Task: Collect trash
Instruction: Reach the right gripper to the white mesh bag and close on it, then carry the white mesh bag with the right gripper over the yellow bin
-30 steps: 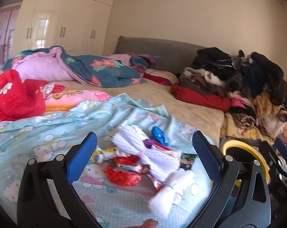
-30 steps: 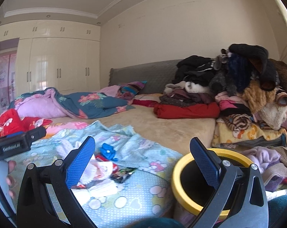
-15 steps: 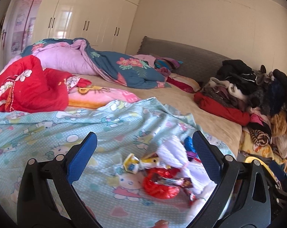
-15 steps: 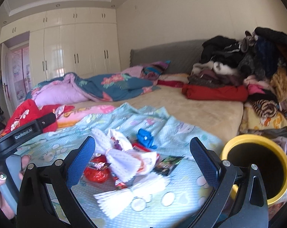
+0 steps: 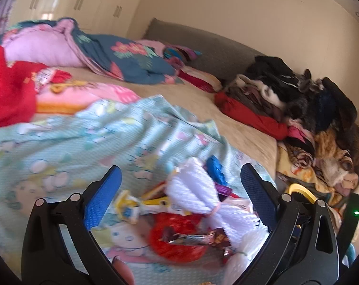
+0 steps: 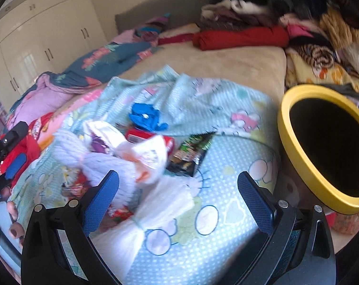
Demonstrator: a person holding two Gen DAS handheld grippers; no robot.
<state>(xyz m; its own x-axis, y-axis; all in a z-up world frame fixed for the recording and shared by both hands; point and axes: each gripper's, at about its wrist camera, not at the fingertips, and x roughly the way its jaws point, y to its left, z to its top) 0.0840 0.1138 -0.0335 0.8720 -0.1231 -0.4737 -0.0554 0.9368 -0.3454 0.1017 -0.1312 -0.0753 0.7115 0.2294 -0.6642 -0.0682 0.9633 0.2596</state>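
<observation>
A heap of trash lies on a light-blue cartoon blanket (image 6: 203, 95) at the bed's corner. It holds a white foam net bundle (image 6: 160, 211), a white plastic bag (image 6: 146, 152), a blue crumpled wrapper (image 6: 146, 116), a dark green snack packet (image 6: 191, 154) and a red wrapper (image 5: 177, 237). My right gripper (image 6: 178, 197) is open above the white bundle. My left gripper (image 5: 179, 197) is open over the red wrapper and another white foam net (image 5: 198, 192). A yellow-rimmed bin (image 6: 298, 154) stands at the bed's right edge.
A high pile of clothes (image 5: 310, 109) covers the bed's far right side. Folded quilts (image 5: 108, 54) and a red blanket (image 5: 8, 95) lie at the left. A hand (image 6: 11, 223) holds the left gripper. White wardrobes (image 6: 37, 42) line the back wall.
Both grippers have dropped closer to the trash heap. The right view has tilted down, so the bin and white bundle look larger. Both stay open.
</observation>
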